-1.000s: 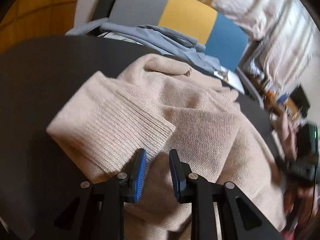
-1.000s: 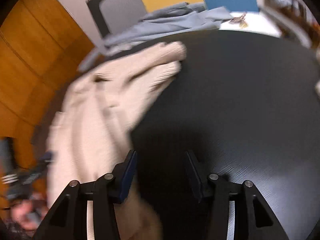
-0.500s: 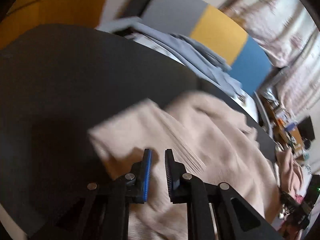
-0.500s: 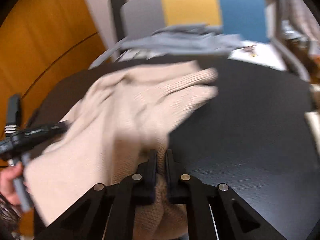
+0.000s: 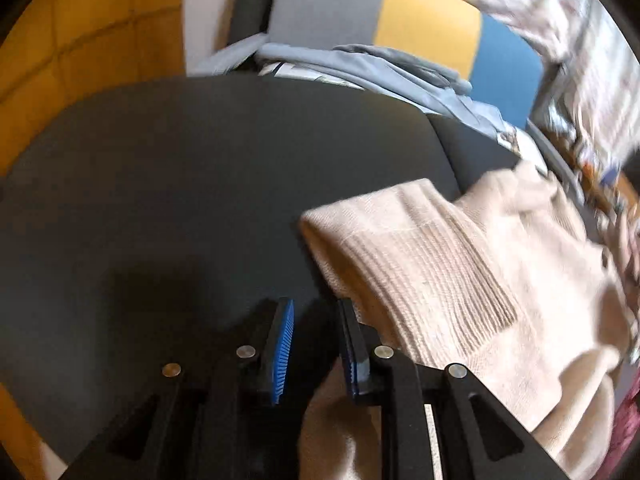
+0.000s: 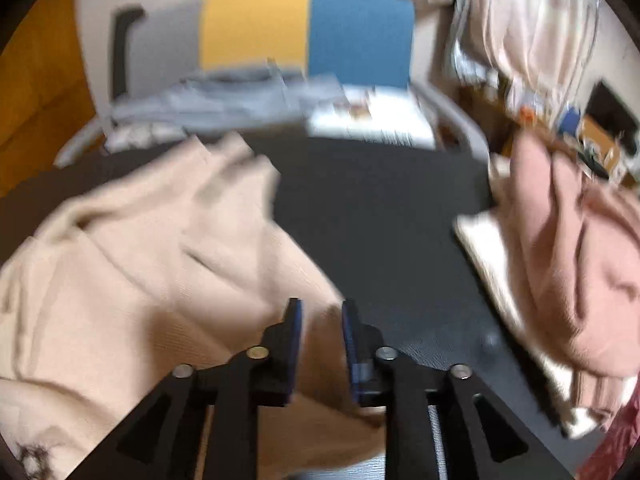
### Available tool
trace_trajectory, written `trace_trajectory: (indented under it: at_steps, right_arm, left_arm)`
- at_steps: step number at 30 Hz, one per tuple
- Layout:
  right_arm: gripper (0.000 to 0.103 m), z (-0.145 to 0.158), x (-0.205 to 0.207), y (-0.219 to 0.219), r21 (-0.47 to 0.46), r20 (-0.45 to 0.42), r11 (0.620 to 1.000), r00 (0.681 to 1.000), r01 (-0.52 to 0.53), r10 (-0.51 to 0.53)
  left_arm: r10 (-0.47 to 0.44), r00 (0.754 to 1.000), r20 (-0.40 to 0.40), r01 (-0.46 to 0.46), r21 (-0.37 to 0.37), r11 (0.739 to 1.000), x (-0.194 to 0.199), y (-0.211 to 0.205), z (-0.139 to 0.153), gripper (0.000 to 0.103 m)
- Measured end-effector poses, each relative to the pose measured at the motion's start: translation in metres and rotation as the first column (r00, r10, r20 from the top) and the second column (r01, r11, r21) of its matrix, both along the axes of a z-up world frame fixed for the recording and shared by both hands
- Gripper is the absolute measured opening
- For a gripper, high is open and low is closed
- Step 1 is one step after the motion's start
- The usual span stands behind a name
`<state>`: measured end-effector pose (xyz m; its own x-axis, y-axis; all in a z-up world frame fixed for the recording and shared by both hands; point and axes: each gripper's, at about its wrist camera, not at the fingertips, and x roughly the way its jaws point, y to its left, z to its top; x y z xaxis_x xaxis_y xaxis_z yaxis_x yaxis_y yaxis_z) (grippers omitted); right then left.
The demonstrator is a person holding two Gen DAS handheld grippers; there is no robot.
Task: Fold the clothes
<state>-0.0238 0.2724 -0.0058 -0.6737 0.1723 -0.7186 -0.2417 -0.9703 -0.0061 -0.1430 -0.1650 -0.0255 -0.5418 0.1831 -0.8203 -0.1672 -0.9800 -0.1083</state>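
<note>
A beige knit sweater (image 5: 440, 280) lies crumpled on the black table (image 5: 180, 200), its ribbed hem turned toward the left wrist camera. My left gripper (image 5: 315, 308) hovers over bare table just left of that hem. Its jaws are opening and nothing sits between the blue pads. In the right wrist view the sweater (image 6: 140, 280) fills the left half. My right gripper (image 6: 322, 308) hangs over its near edge, jaws opening. Fabric shows behind the gap, but the pads do not press on it.
A chair (image 5: 424, 28) with grey, yellow and blue panels stands behind the table and holds a blue-grey garment (image 5: 360, 64). At the right of the table (image 6: 380, 208) a pink garment (image 6: 568, 264) rests on a folded cream one (image 6: 484, 256). Curtains and clutter lie beyond.
The left gripper slid left off the sweater to bare table, narrowing and then widening again. The right gripper shut on the sweater's edge, then rose and parted its jaws.
</note>
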Motion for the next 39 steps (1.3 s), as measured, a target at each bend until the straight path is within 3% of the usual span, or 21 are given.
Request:
trace_trajectory:
  at_steps: [2,4,7,9,13,20,23,26,30,34,37,38,39]
  right_arm:
    - [0.050,-0.008,-0.004,-0.036,-0.018,0.040,0.993,0.993,-0.113,0.114]
    - [0.050,-0.019,-0.010,-0.073,-0.039,0.093,0.973,0.969,-0.227,0.230]
    - [0.050,-0.060,-0.022,-0.104,-0.039,0.237,0.949,0.920,-0.313,0.313]
    - [0.052,-0.065,-0.023,-0.102,-0.055,0.220,0.953,0.927,-0.298,0.303]
    - [0.052,-0.067,-0.024,-0.094,-0.078,0.182,0.957,0.940,-0.279,0.288]
    - [0.052,-0.067,-0.024,-0.090,-0.072,0.172,0.958,0.942,-0.279,0.287]
    - [0.052,-0.074,-0.022,-0.098,-0.069,0.173,0.958,0.942,-0.279,0.287]
    - [0.052,-0.075,-0.020,-0.094,-0.068,0.172,0.957,0.942,-0.281,0.289]
    - [0.052,-0.075,-0.018,-0.095,-0.066,0.171,0.958,0.943,-0.277,0.285]
    - [0.052,-0.075,-0.017,-0.095,-0.065,0.169,0.960,0.945,-0.273,0.281]
    - [0.052,-0.075,-0.016,-0.096,-0.066,0.167,0.960,0.946,-0.271,0.278]
    - [0.052,-0.075,-0.016,-0.096,-0.066,0.167,0.960,0.946,-0.271,0.278]
    - [0.052,-0.075,-0.016,-0.096,-0.065,0.167,0.961,0.946,-0.271,0.278]
  left_arm:
    - [-0.038,0.999,-0.037,0.039,0.019,0.999,0.000,0.006,0.016,0.021]
    - [-0.077,0.994,-0.072,0.080,0.040,0.996,0.000,0.012,0.036,0.022]
    - [-0.141,0.985,-0.102,0.148,0.069,0.987,0.002,0.019,0.054,0.022]
    - [-0.200,0.974,-0.103,0.209,0.089,0.974,0.002,0.024,0.059,0.022]
    - [-0.294,0.956,0.004,0.293,0.021,0.956,-0.006,0.043,0.037,0.022]
    - [-0.433,0.901,0.034,0.424,0.147,0.893,0.007,0.061,0.027,0.022]
    - [-0.434,0.900,0.051,0.420,0.169,0.892,0.008,0.063,0.027,0.026]
    - [-0.420,0.905,0.069,0.410,0.120,0.904,0.000,0.066,0.025,0.027]
    - [-0.472,0.877,0.086,0.464,0.103,0.880,0.008,0.081,0.019,0.036]
    - [-0.486,0.872,0.053,0.488,-0.046,0.872,0.014,0.096,0.009,0.038]
    - [-0.522,0.853,-0.024,0.506,-0.213,0.836,0.030,0.106,0.003,0.040]
    - [-0.522,0.852,-0.032,0.500,-0.242,0.831,0.034,0.107,0.003,0.036]
    - [-0.510,0.859,-0.038,0.488,-0.241,0.839,0.034,0.106,0.005,0.020]
